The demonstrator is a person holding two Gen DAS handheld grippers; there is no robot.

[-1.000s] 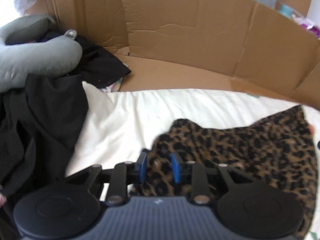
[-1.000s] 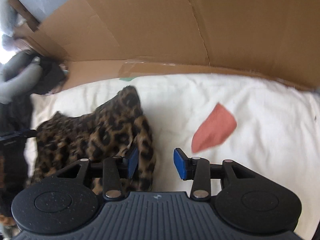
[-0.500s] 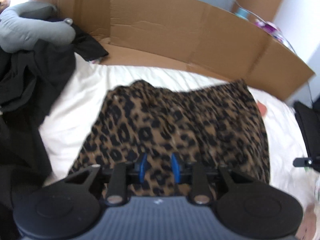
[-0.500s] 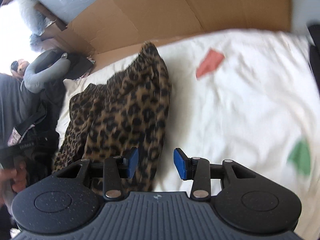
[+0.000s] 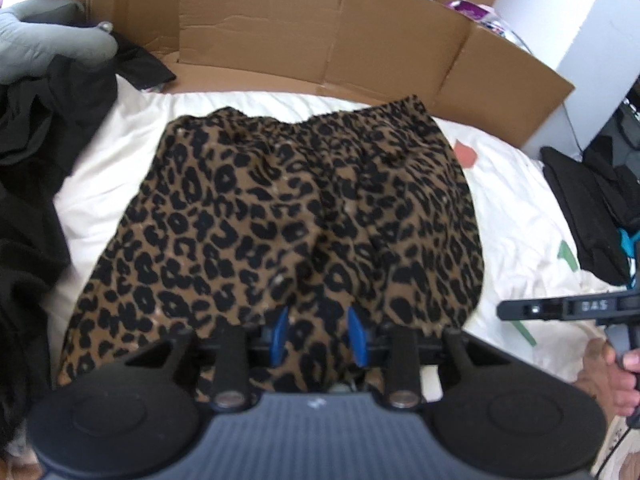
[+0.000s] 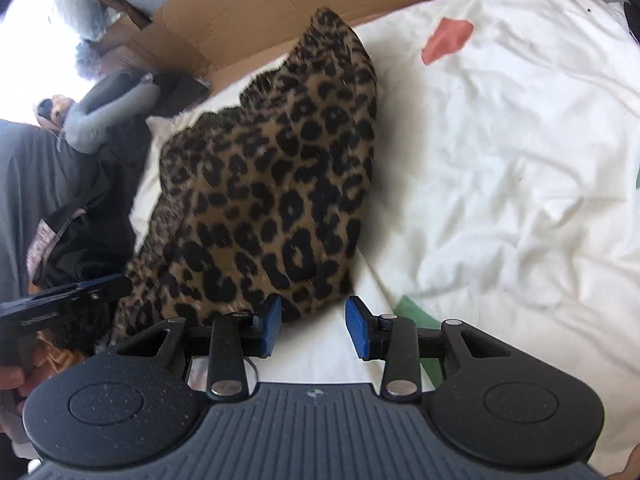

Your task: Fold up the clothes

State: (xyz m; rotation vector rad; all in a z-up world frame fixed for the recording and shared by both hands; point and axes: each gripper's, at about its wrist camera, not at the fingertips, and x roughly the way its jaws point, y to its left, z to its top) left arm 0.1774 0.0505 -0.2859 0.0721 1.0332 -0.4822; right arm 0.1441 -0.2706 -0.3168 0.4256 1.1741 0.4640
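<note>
A leopard-print garment [image 5: 280, 216] lies spread on a white bedsheet [image 5: 516, 216], its gathered far edge toward the cardboard wall [image 5: 320, 36] and its near edge under the left gripper [image 5: 318, 336]. Cloth sits between that gripper's blue pads, and the jaws are opening, so the pinch on the near hem appears to be letting go. In the right wrist view the right gripper [image 6: 313, 326] hovers just beside the garment's near corner; its jaws are closing, with only bare sheet between them and the left pad at the fabric's edge. No fold is visible yet: the piece looks merely laid out flat. A heap of black clothes [image 5: 36, 184] waits at the left, apparently unfolded, so most of the task remains.
</note>
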